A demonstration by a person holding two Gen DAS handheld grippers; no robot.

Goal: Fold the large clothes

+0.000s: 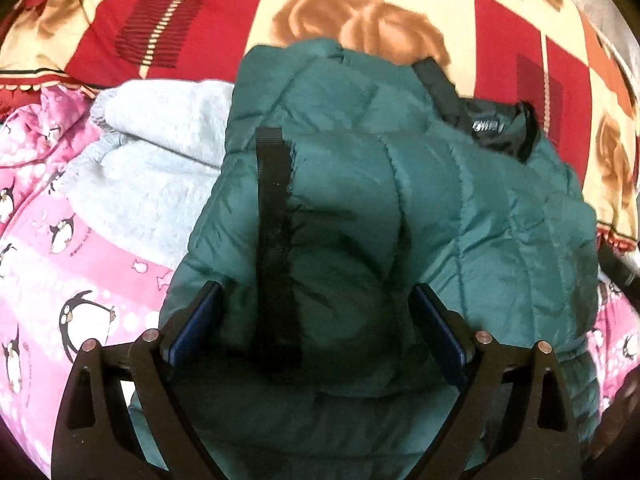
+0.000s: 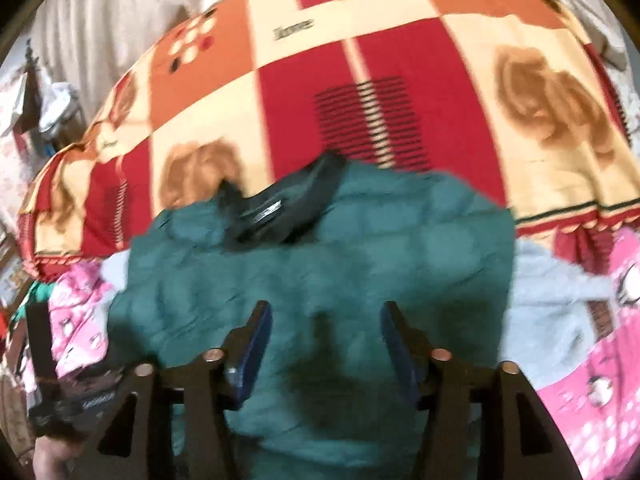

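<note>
I hold both grippers, left (image 1: 316,320) and right (image 2: 326,344), over the green jacket (image 1: 400,208) at frame centre on the bed (image 2: 400,60), fingers apart and gripping nothing, probably to pick a fold edge.

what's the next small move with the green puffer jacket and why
Probably close the left gripper on the fold of the green puffer jacket bulging between its open fingers. The right gripper also hovers open over the jacket, holding nothing, so the bulky jacket lies ungripped on the blanket.
</note>
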